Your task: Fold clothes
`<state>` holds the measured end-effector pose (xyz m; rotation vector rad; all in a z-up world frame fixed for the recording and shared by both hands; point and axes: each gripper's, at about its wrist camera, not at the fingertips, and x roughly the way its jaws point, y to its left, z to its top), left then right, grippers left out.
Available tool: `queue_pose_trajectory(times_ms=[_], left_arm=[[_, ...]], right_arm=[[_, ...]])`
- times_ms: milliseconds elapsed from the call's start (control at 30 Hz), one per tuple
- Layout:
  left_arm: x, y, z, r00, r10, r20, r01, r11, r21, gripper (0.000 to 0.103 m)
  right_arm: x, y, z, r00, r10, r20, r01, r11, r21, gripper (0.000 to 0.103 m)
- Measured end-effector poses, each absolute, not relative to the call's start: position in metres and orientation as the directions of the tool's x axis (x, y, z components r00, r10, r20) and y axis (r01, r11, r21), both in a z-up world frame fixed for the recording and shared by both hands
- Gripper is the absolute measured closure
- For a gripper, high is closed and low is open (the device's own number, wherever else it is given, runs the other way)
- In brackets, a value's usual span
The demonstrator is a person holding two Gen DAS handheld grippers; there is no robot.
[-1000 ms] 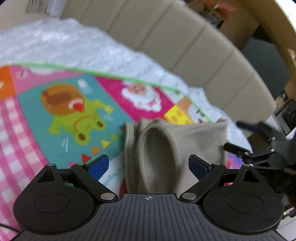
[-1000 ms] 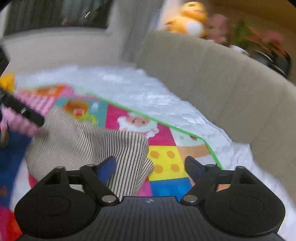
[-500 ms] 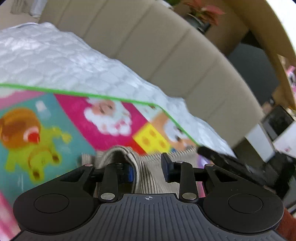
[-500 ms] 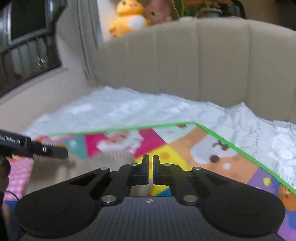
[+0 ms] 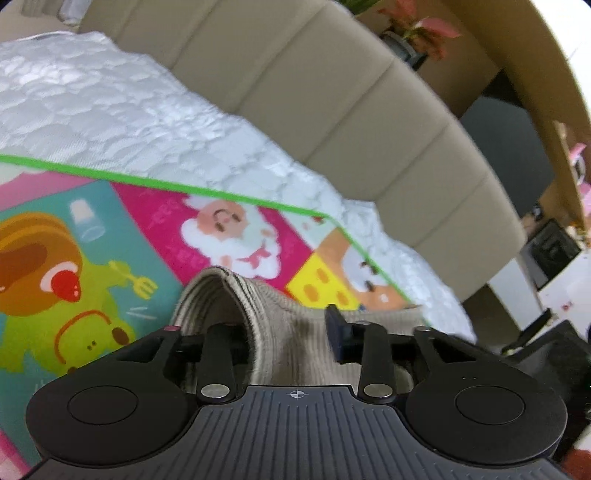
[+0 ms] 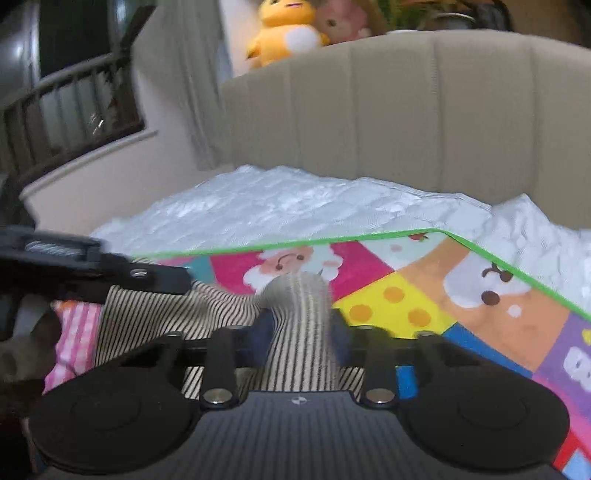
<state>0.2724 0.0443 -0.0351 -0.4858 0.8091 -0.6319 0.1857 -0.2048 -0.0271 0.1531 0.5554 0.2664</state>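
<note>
A beige striped ribbed garment lies bunched on a colourful cartoon play mat. My left gripper is shut on a thick fold of it; the left finger is hidden inside the fold. In the right wrist view my right gripper is shut on a raised ridge of the same striped garment, with the fabric pinched between both blue pads. The left gripper's body shows at the left of that view, over the garment.
The mat lies on a white quilted bedspread against a beige padded headboard. Plush toys sit on the headboard ledge. A window with rails is at the left.
Both grippers were open a second ago and have closed on the garment. The right gripper now has a ridge of fabric lifted between its pads. Both views tilted up.
</note>
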Motion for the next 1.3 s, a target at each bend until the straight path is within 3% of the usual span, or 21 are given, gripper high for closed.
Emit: queue_pose_trajectory(times_ms=[133, 233, 367, 467, 500, 600, 700, 800, 933, 1033, 1100, 1200, 1300], left_arm=[[0.27, 0.053, -0.016, 0.562, -0.716, -0.414, 0.367, 0.665, -0.651, 0.049], [0.288, 0.047, -0.02, 0.585, -0.697, -0.414, 0.35, 0.678, -0.646, 0.047], [0.308, 0.036, -0.055, 0.567, -0.592, -0.573, 0.239, 0.784, -0.573, 0.049], [0.313, 0.038, -0.075, 0.538, -0.558, -0.631, 0.173, 0.806, -0.566, 0.042], [0.314, 0.039, -0.075, 0.54, -0.557, -0.631, 0.17, 0.807, -0.566, 0.04], [0.314, 0.042, -0.073, 0.545, -0.553, -0.631, 0.162, 0.807, -0.568, 0.04], [0.31, 0.041, -0.07, 0.551, -0.545, -0.632, 0.175, 0.816, -0.551, 0.04], [0.306, 0.044, -0.069, 0.549, -0.548, -0.631, 0.179, 0.814, -0.552, 0.04], [0.304, 0.047, -0.066, 0.549, -0.552, -0.628, 0.185, 0.813, -0.552, 0.04], [0.3, 0.048, -0.061, 0.555, -0.545, -0.628, 0.203, 0.821, -0.533, 0.037], [0.295, 0.051, -0.053, 0.571, -0.547, -0.613, 0.231, 0.823, -0.519, 0.028], [0.287, 0.055, -0.041, 0.589, -0.562, -0.581, 0.28, 0.816, -0.505, 0.008], [0.286, 0.047, -0.026, 0.569, -0.618, -0.542, 0.371, 0.782, -0.501, 0.005]], right_arm=[[0.189, -0.22, -0.018, 0.853, 0.25, -0.459, -0.179, 0.965, 0.193, 0.085], [0.211, -0.229, -0.047, 0.818, 0.192, -0.542, -0.123, 0.979, 0.162, 0.084], [0.225, -0.234, -0.069, 0.791, 0.171, -0.587, -0.091, 0.982, 0.164, 0.069], [0.216, -0.237, -0.054, 0.791, 0.171, -0.587, -0.068, 0.979, 0.194, 0.049], [0.211, -0.237, -0.047, 0.793, 0.163, -0.587, -0.06, 0.98, 0.192, 0.038], [0.181, -0.238, -0.025, 0.792, 0.14, -0.594, -0.022, 0.979, 0.201, 0.022], [0.145, -0.243, -0.017, 0.755, 0.239, -0.611, -0.002, 0.932, 0.362, 0.016], [0.125, -0.239, -0.036, 0.664, 0.38, -0.644, 0.045, 0.839, 0.542, 0.016], [0.127, -0.223, -0.065, 0.631, 0.413, -0.657, 0.118, 0.785, 0.608, 0.017], [0.141, -0.225, -0.079, 0.646, 0.431, -0.631, 0.181, 0.716, 0.674, 0.024], [0.149, -0.232, -0.087, 0.646, 0.419, -0.638, 0.239, 0.683, 0.69, 0.039], [0.156, -0.25, -0.094, 0.66, 0.412, -0.628, 0.26, 0.66, 0.705, 0.046], [0.168, -0.267, -0.09, 0.686, 0.364, -0.63, 0.24, 0.704, 0.669, 0.047]])
